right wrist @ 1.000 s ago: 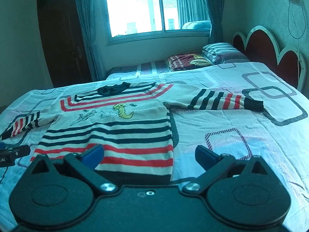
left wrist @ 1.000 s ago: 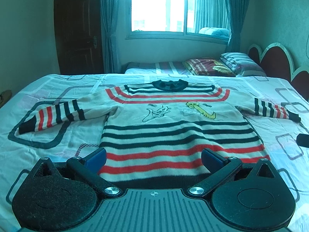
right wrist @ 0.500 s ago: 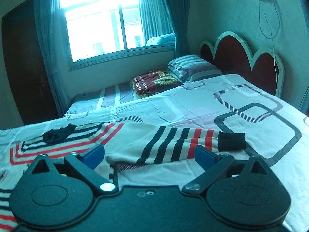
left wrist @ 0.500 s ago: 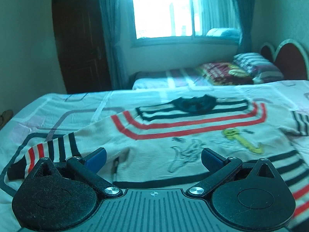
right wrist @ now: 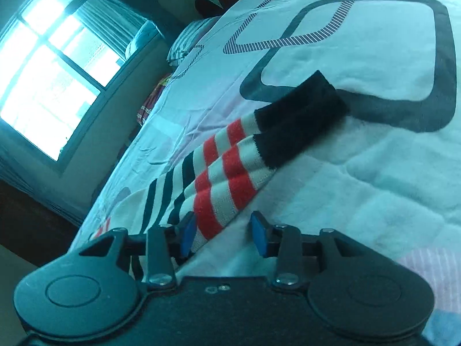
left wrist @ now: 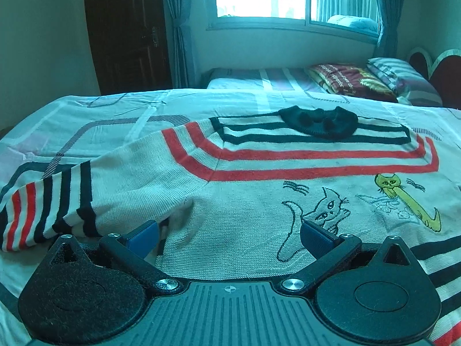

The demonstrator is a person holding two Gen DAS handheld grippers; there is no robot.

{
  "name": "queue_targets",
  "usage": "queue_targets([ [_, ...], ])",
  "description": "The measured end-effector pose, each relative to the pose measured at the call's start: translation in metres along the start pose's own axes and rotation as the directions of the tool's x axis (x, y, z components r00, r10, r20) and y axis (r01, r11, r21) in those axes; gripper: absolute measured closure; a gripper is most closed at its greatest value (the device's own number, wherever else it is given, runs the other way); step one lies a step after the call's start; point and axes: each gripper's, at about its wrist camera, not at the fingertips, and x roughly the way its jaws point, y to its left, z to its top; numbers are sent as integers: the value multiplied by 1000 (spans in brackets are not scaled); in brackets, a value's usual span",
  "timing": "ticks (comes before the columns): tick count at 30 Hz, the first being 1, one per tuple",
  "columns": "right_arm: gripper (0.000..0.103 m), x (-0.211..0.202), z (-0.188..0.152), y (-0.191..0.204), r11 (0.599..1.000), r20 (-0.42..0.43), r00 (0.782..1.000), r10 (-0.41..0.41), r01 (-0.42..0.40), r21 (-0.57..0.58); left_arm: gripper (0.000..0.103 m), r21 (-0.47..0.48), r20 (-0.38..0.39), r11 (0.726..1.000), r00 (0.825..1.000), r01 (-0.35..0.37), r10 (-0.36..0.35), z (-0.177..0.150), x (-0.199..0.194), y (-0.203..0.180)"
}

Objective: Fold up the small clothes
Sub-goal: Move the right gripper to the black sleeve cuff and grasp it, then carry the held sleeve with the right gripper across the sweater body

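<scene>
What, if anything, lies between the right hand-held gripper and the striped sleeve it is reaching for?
Nothing visible. The striped sleeve already lies between the closing jaws of the right hand-held gripper, with only the bedsheet beneath it.

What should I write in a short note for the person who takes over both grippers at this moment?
Left gripper: open, low over the striped sweater near its left armpit, gripping nothing.
Right gripper: jaws closing around the right sleeve just behind its black cuff; the pads do not yet press it.
Sweater lies flat, front up, on the bed sheet, both sleeves spread out.
Done: nothing folded.
Left: finish the sleeve grip, fold both sleeves in, then fold the body.
</scene>
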Motion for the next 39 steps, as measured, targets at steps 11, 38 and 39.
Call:
queue_targets([
  [11,50,14,6,-19,963,112,978,178,-196,185,0,22,-45,999,999,32,-31,2,14,-18],
  [38,96,23,23,41,974,211,970,-120,156,-162,0,-54,-157,996,985,65,-73,-5,26,20],
  [39,96,22,20,63,959,215,973,-84,138,-248,0,-50,-164,996,983,73,-80,-9,25,22],
])
